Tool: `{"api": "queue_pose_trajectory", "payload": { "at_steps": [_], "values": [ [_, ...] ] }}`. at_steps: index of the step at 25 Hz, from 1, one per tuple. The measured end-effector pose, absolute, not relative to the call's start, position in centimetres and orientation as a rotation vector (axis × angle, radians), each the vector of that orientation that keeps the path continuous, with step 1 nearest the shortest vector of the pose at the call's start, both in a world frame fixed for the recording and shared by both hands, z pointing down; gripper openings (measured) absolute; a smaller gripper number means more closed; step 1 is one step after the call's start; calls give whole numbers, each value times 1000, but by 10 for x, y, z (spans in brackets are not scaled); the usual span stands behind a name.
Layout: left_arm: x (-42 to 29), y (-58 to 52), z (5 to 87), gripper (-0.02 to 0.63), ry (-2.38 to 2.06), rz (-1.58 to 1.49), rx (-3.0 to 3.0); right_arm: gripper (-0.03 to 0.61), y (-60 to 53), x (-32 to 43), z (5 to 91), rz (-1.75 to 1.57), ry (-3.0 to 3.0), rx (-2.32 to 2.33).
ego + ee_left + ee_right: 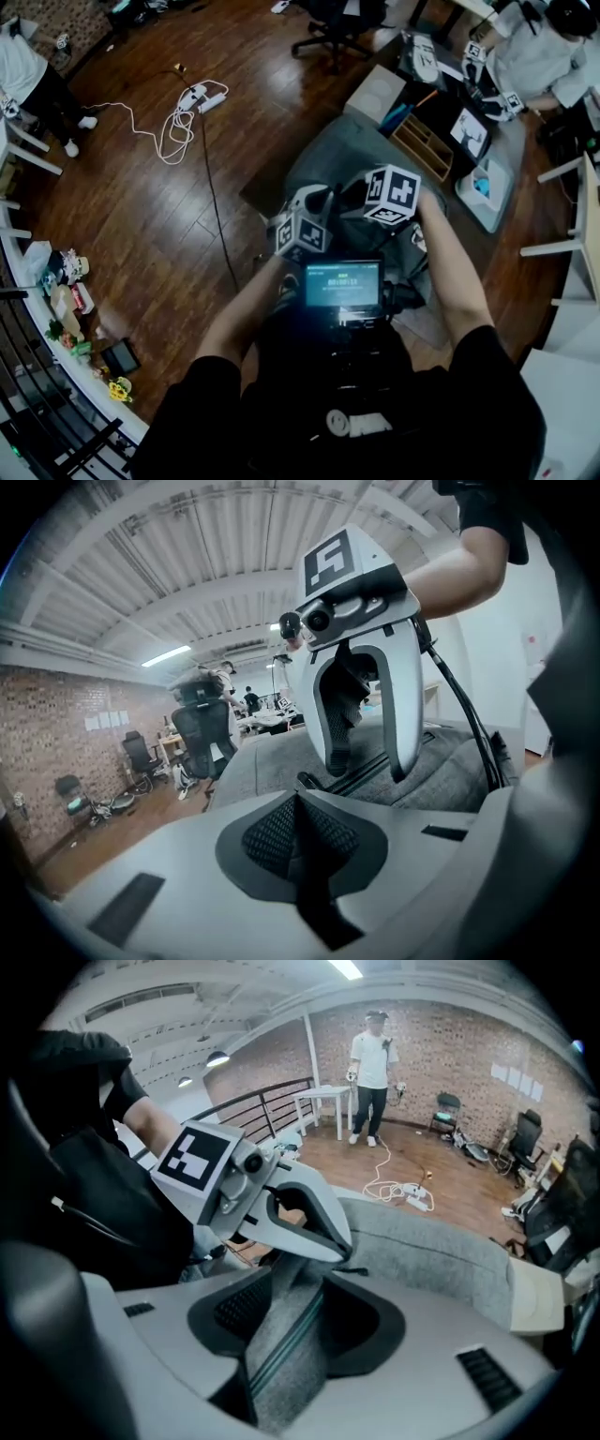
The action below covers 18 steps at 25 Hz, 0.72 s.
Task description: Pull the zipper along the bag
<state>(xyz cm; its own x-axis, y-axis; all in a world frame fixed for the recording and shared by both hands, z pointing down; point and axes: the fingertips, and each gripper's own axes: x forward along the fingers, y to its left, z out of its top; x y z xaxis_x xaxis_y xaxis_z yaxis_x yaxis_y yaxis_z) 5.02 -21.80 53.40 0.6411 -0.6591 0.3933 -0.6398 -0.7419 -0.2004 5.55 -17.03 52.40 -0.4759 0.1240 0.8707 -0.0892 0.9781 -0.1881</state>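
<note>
A big grey bag [342, 155] sits on the wooden floor [187, 216], right in front of the person. Both tools are down on top of the bag, close to each other.

The right gripper [291, 1321] has its jaws closed on a fold of the bag's grey cloth. The fold stands up between the jaws. The zipper [281, 1349] runs along this fold as a thin dark line.

The left gripper [298, 836] has its jaws pressed tight together. Its tip rests on the bag, just beside the fold. It may have something tiny pinched there, but you cannot tell.

Past the bag, a white cable [173, 127] lies curled on the floor.
</note>
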Motion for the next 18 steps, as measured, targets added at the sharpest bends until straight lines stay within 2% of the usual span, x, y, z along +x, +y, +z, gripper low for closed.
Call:
{"api": "queue_pose_trajectory", "payload": {
  "at_steps": [8, 11, 18],
  "values": [
    [58, -206, 543, 0, 1006, -814, -2830, 204, -201, 57, 522, 232, -2087, 116],
    [63, -203, 541, 0, 994, -860, -2847, 236, -208, 51, 529, 290, -2051, 95],
    [62, -201, 541, -2, 997, -851, -2896, 236, -216, 54, 527, 427, -2012, 32]
  ]
}}
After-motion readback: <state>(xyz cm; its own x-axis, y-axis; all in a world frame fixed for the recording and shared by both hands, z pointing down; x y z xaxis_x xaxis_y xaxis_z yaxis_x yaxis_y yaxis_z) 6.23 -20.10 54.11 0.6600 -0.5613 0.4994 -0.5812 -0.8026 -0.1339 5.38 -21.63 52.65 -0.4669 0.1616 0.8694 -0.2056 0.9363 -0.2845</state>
